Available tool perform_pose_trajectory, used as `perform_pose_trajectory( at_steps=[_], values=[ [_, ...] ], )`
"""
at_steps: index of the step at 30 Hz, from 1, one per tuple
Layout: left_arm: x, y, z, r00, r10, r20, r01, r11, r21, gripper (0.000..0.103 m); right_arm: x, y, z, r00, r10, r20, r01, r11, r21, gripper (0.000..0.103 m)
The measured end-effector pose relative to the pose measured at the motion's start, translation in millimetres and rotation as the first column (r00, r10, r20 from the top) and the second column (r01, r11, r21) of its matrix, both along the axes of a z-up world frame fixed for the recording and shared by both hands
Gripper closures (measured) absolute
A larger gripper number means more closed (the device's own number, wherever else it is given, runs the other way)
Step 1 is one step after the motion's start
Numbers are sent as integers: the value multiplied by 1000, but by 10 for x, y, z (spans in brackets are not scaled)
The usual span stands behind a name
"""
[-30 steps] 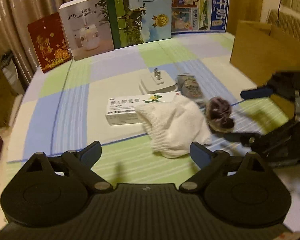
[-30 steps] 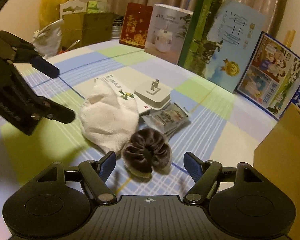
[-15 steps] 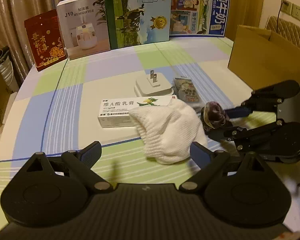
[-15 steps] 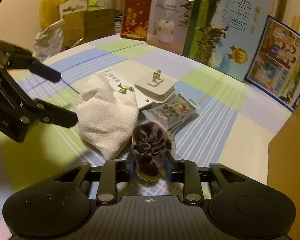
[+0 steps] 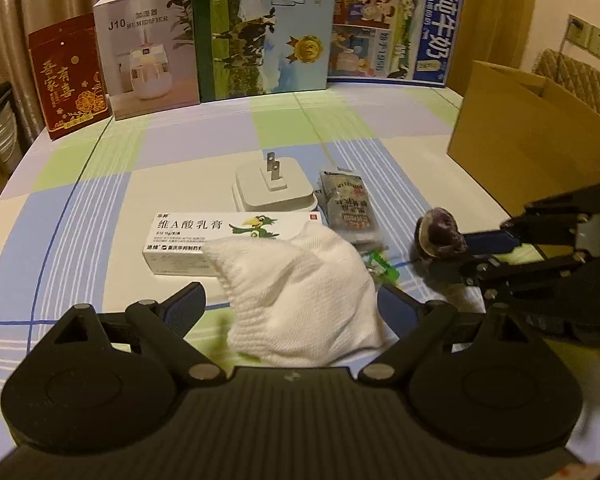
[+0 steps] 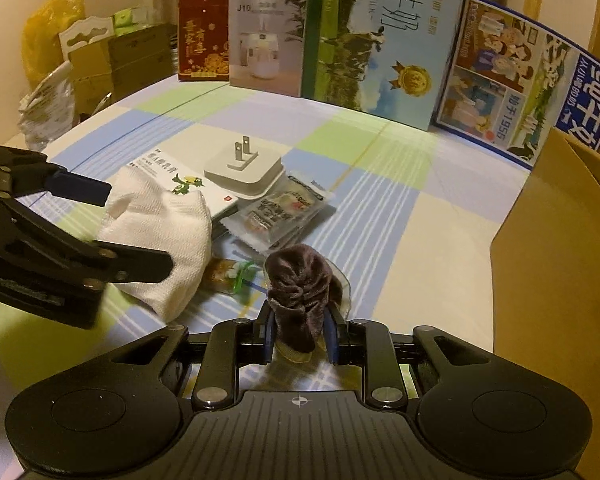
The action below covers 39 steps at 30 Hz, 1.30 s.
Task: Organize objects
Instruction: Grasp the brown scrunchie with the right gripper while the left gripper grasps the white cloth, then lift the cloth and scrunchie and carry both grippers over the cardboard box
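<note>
So the white plug adapter (image 5: 273,189) sits prongs-up mid-table, and I'll place everything off that. Right in front of it is a long white ointment box (image 5: 220,236) with a green parrot logo and Chinese text that reads 维A酸乳膏. Just to the right of the adapter there's a clear snack packet (image 5: 348,208); its print is too blurry to read. A white sock (image 5: 300,296) is slumped in front of the adapter, draped over the near end of the ointment box and partly covering it. A small green-wrapped candy (image 5: 381,268) pokes out from under the sock's right edge.

The left gripper (image 5: 292,304) has its jaws wide apart, one on each side of the sock, gripping nothing. The right gripper (image 6: 298,336) is clamped tight on a dark brown velvet scrunchie (image 6: 300,292), off to the right and nearer than the adapter, beside the snack packet.

Behind the adapter, along the back edge of the checked tablecloth (image 5: 100,184), stands a row of boxes: a red gift box (image 5: 66,76) with gold characters, a white one marked "J10 HUMIDIFIER" (image 5: 150,46), a tall green-and-blue milk carton box (image 6: 375,36) saying "PURE MILK", and a blue milk box (image 5: 391,36) with 纯牛奶. Far right of the adapter is an open cardboard box (image 5: 531,140).
</note>
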State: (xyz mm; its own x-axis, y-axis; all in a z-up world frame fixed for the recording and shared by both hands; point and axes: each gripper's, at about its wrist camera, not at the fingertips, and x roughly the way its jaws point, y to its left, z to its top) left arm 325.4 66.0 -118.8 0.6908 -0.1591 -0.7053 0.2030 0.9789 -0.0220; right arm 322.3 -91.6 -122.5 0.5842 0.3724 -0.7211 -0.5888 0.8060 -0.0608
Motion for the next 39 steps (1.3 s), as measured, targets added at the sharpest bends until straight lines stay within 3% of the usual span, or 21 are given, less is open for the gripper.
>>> perform_pose_trajectory(
  at_steps=[4, 8, 10, 17, 22, 39],
  values=[
    [49, -121, -22, 1000, 18, 21, -18, 999, 41, 11, 5, -2, -24, 1000, 2, 1, -2, 1000, -24, 81],
    [77, -213, -84, 1000, -24, 8, 23, 994, 110, 12, 14, -26, -44, 1000, 1, -7, -1, 1000, -24, 81],
    [73, -234, -99, 999, -33, 3, 32, 992, 118, 18, 18, -22, -39, 1000, 1, -8, -1, 1000, -19, 81],
    [53, -186, -83, 998, -45, -32, 47, 995, 86, 48, 26, -57, -7, 999, -20, -26, 20, 1000, 9, 82],
    [3, -60, 3, 998, -20, -52, 21, 999, 25, 79, 13, -64, 77, 999, -33, -25, 34, 999, 42, 83],
    [-147, 70, 161, 998, 7, -69, -9, 1000, -18, 81, -121, 37, 171, 998, -12, -63, 17, 997, 81, 84]
  ],
)
